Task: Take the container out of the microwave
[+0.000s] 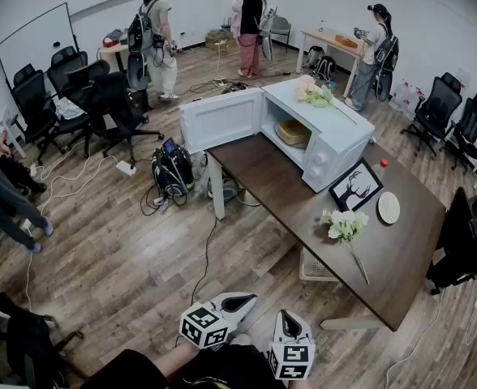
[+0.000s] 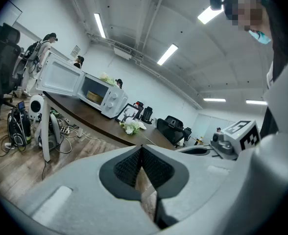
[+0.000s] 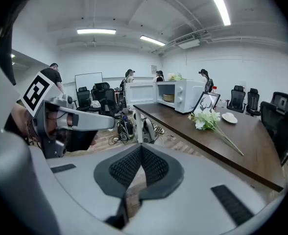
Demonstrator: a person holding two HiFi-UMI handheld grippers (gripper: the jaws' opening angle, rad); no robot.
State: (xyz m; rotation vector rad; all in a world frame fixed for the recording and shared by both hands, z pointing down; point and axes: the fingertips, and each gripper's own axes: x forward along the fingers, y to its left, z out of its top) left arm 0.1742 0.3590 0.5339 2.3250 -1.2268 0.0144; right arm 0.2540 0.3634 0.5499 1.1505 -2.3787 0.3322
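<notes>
A white microwave (image 1: pixel 328 140) stands at the far end of the dark wooden table (image 1: pixel 303 209), its door (image 1: pixel 221 120) swung wide open to the left. Inside sits a tan woven container (image 1: pixel 293 132), which also shows in the left gripper view (image 2: pixel 93 96) and the right gripper view (image 3: pixel 168 98). Both grippers are low at the bottom edge, well short of the table. My left gripper (image 1: pixel 240 302) is shut with nothing between its pads (image 2: pixel 129 168). My right gripper (image 1: pixel 289 324) is likewise shut and holds nothing, fingertips (image 3: pixel 154 165) together.
On the table lie a framed deer picture (image 1: pixel 354 186), a white flower stem (image 1: pixel 345 225), a white plate (image 1: pixel 388 207) and a small red item (image 1: pixel 384 163). Flowers (image 1: pixel 315 96) rest on the microwave. Equipment and cables (image 1: pixel 172 173) crowd the floor by the table leg. Chairs and several people stand beyond.
</notes>
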